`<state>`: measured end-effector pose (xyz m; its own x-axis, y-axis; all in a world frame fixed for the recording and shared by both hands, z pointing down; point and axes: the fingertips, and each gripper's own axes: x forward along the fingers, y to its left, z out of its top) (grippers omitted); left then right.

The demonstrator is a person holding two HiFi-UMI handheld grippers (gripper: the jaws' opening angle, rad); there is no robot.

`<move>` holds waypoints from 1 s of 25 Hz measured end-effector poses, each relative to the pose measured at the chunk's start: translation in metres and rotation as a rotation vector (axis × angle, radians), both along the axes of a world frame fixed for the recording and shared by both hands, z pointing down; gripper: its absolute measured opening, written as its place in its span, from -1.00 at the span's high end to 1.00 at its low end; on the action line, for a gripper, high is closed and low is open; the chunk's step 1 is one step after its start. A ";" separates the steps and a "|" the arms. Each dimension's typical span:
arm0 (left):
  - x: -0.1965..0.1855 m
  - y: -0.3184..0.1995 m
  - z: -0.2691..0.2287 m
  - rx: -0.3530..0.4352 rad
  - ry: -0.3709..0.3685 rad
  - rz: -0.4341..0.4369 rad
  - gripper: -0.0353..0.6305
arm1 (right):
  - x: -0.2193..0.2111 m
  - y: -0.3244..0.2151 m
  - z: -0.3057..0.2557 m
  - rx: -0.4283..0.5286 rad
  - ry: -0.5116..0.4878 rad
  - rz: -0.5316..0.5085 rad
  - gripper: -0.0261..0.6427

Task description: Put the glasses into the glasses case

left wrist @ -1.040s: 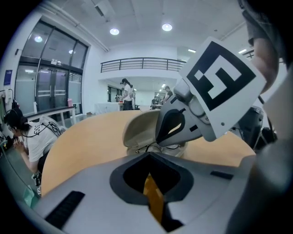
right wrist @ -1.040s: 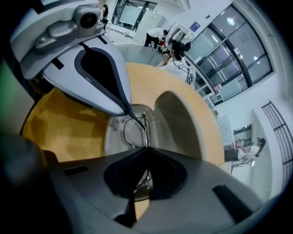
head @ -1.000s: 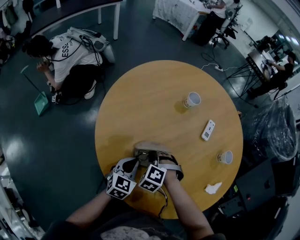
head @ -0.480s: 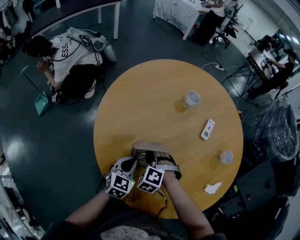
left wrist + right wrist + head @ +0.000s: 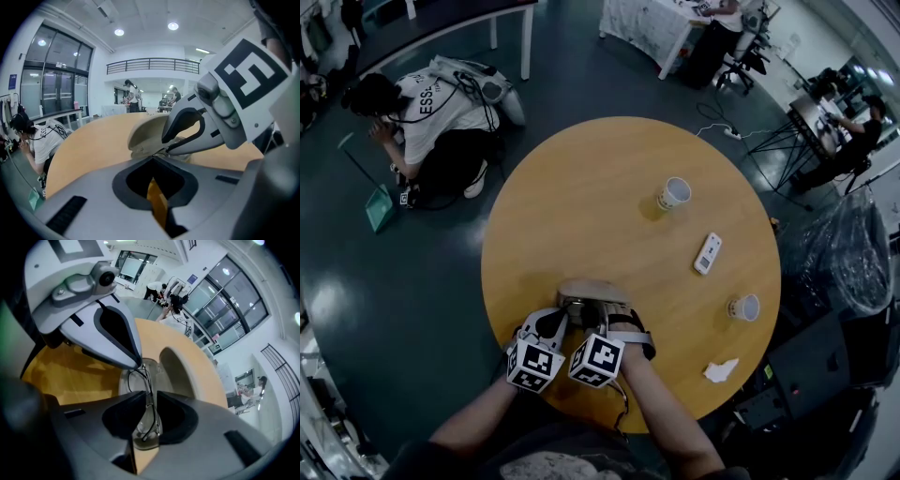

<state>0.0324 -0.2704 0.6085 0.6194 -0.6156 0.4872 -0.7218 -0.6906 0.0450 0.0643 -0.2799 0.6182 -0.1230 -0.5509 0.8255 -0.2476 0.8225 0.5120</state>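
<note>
Glasses (image 5: 149, 420) stay nipped in right gripper (image 5: 149, 393) over open glasses case (image 5: 176, 373), table's (image 5: 609, 187) near edge; left gripper (image 5: 153, 157) jaws closed; unseated.

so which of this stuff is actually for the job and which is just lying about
For the job: glasses, case, right gripper holding the glasses, left gripper at the case.

Lying about: far cup, near cup, white remote, crumpled tissue.
</note>
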 end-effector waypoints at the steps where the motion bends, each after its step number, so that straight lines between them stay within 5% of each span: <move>1: 0.000 0.000 0.000 0.001 -0.001 0.002 0.88 | 0.000 0.001 -0.001 0.002 -0.001 0.002 0.73; 9: -0.002 0.001 0.000 -0.004 0.018 0.023 0.88 | -0.004 0.014 -0.021 0.029 -0.052 0.067 0.72; 21: -0.017 0.007 -0.008 0.098 0.002 0.055 0.88 | -0.031 0.038 -0.059 0.089 -0.474 0.289 0.92; 25: -0.025 0.015 -0.014 0.107 0.015 0.027 0.88 | -0.024 0.059 -0.063 0.122 -0.522 0.328 0.93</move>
